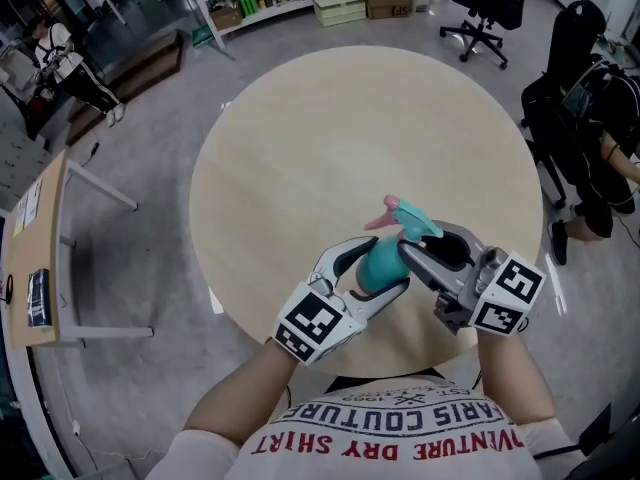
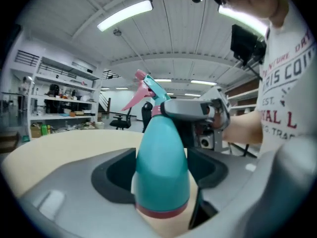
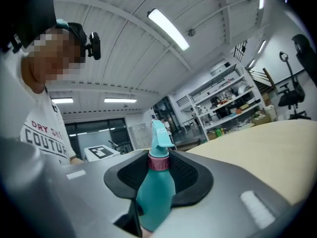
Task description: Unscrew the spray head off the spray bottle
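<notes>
cannot see the base of the spray bottle (image 1: 382, 261) from the head view: buried behind the left gripper (image 1: 372, 270). cut off again at the bottom edge of the left gripper view, just under a pink band (image 2: 161, 213). clamped round the teal body with the left gripper, pads pressed to both sides. clenched on the pink collar (image 3: 159, 162) under the spray head (image 1: 412, 218) with the right gripper (image 1: 421, 238), reaching in from the right. held over the near part of the round table (image 1: 300, 138), close in front of the person. kept roughly upright, head end on top, long axis leaning away from the person toward the upper right of the head view. pink trigger (image 1: 380, 218) and nozzle turned to the left of that view.
</notes>
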Available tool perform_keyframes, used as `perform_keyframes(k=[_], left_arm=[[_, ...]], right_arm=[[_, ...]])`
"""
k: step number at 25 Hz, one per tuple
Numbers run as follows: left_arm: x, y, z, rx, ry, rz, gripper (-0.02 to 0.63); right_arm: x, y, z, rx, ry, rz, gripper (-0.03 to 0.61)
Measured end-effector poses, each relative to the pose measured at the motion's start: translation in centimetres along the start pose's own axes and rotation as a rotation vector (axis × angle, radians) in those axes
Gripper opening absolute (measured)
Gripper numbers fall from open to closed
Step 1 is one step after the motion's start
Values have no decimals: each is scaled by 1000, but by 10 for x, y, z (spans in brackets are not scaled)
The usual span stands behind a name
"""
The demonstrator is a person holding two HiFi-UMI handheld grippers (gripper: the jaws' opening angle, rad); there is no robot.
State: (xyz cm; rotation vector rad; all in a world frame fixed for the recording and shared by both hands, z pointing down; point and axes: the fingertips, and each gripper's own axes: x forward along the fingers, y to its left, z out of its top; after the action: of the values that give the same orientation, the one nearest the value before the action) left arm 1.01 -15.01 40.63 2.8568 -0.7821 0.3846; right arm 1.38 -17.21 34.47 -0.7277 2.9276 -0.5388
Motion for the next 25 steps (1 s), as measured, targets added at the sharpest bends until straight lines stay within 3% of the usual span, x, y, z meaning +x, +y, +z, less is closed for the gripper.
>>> perform_keyframes(k=[3, 7, 13, 15, 17, 19, 22, 25], left_arm=[[-15, -16, 8, -66, -27, -243, 319], [-45, -37, 28, -230, -57, -604, 319], [-63, -54, 41, -388, -63, -851, 318], [-60, -54, 40, -392, -78, -829, 318], [-54, -47, 35, -363, -95, -730, 318], [-49, -34, 32, -316, -111, -594, 318], [-41, -13, 32, -228, -129, -357, 318], [-33, 5, 33, -118, -136, -108, 318]], right_arm=[[-6, 21, 7, 21, 23, 183, 127], [-12, 53, 19, 117, 31, 467, 127], [-17, 74, 29, 221, -19, 652, 127], [-17, 71, 27, 243, -38, 637, 127], [-14, 61, 23, 227, -45, 546, 130], [-11, 52, 23, 196, -65, 435, 139], [-7, 40, 32, 167, -118, 281, 252], [1, 19, 28, 87, -94, 61, 221]])
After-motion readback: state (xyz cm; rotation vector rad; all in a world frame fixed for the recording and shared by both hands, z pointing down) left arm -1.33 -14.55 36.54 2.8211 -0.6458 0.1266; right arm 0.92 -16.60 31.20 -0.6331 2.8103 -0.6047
